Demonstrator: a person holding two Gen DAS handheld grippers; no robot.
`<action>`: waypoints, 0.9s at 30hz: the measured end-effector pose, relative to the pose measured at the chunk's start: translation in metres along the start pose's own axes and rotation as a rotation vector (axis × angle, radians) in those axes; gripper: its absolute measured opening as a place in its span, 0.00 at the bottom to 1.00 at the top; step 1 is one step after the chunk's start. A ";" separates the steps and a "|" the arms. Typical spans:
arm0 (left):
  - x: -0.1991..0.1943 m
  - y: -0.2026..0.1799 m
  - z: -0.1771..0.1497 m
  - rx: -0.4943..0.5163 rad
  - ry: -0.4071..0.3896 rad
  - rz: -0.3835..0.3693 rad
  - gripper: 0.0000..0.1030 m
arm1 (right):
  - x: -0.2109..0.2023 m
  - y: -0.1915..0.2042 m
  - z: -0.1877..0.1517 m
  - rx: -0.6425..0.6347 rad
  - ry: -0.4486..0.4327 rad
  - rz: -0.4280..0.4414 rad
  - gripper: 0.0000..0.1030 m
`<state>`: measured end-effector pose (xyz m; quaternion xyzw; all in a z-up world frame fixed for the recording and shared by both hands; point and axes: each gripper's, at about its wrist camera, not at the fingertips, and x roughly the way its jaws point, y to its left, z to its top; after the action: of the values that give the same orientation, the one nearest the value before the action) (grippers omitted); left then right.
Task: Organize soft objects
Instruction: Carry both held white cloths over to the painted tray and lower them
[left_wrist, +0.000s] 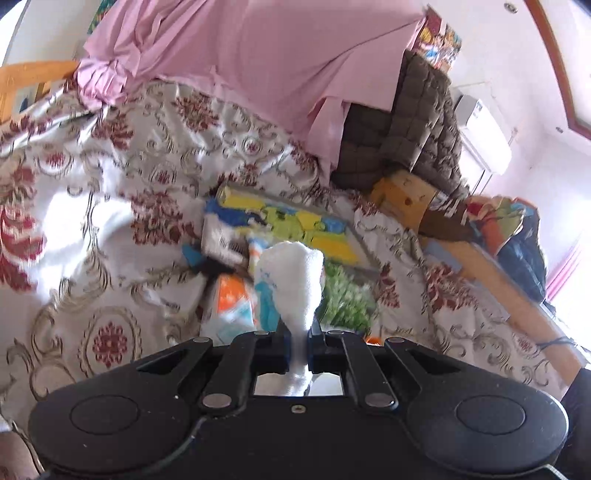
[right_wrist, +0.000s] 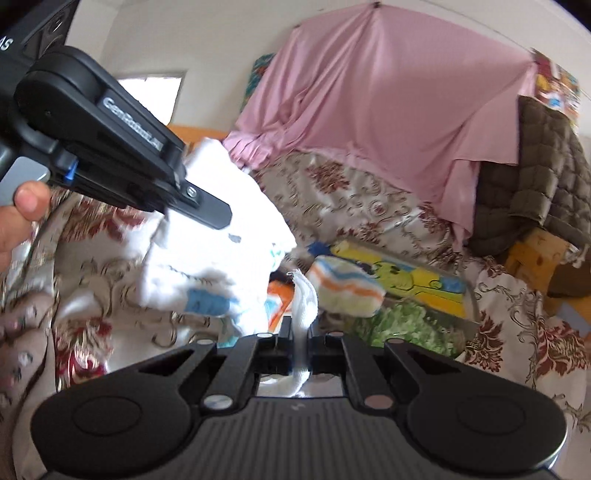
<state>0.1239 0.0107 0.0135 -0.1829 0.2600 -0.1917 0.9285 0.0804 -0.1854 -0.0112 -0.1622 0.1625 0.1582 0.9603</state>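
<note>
A white towel with blue and orange print (right_wrist: 218, 254) hangs in the air, held by both grippers. My left gripper (left_wrist: 300, 341) is shut on one white corner of it (left_wrist: 291, 280). In the right wrist view the left gripper (right_wrist: 199, 206) comes in from the upper left, shut on the towel's top edge. My right gripper (right_wrist: 301, 341) is shut on another corner (right_wrist: 304, 299). A rolled striped cloth (right_wrist: 345, 286) lies on the bed behind the towel. More folded printed cloths (left_wrist: 236, 306) lie under the towel in the left wrist view.
The bed has a floral cream and red cover (left_wrist: 110, 177). A yellow cartoon mat (right_wrist: 413, 280) and a green patterned cloth (right_wrist: 406, 325) lie on it. A pink sheet (right_wrist: 388, 122) drapes over the back. A brown quilt (right_wrist: 535, 184) is piled at right.
</note>
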 end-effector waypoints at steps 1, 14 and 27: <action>-0.002 -0.001 0.004 0.000 -0.010 -0.006 0.08 | -0.001 -0.004 0.001 0.016 -0.006 -0.004 0.07; -0.002 -0.014 0.056 -0.007 -0.070 -0.066 0.08 | 0.015 -0.039 0.024 0.075 -0.036 0.003 0.07; 0.100 -0.035 0.133 0.099 -0.119 -0.020 0.08 | 0.162 -0.106 0.088 0.214 -0.117 -0.079 0.07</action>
<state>0.2674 -0.0328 0.0935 -0.1506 0.1929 -0.2026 0.9482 0.2865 -0.2082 0.0360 -0.0555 0.1157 0.1113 0.9855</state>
